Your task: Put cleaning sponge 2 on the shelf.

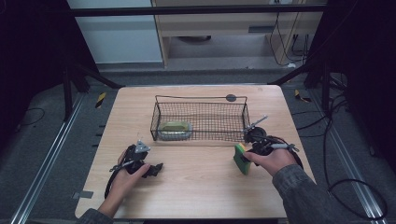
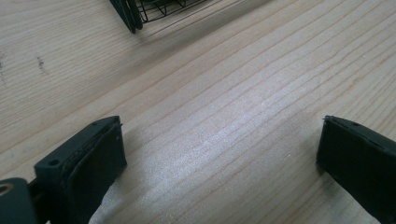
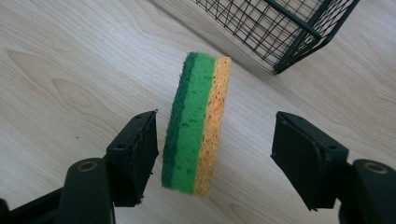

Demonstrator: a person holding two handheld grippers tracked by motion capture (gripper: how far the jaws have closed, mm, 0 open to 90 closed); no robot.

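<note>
Between my right tongs point(image 3: 215, 144), spread wide, the sponge point(image 3: 196, 123) stands on edge on the bench point(image 1: 196, 186), just beside the basket point(image 1: 201, 119). I should centre, then squeeze its flat faces evenly so it won't tip. My left tongs point(image 2: 219, 154) rest low, wide and empty.

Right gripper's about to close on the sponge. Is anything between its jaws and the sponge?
Nothing visible. In the right gripper view the sponge stands on edge between the open jaws of the right gripper, with only bare table in the gaps. The wire basket sits farther off, beyond the sponge.
</note>
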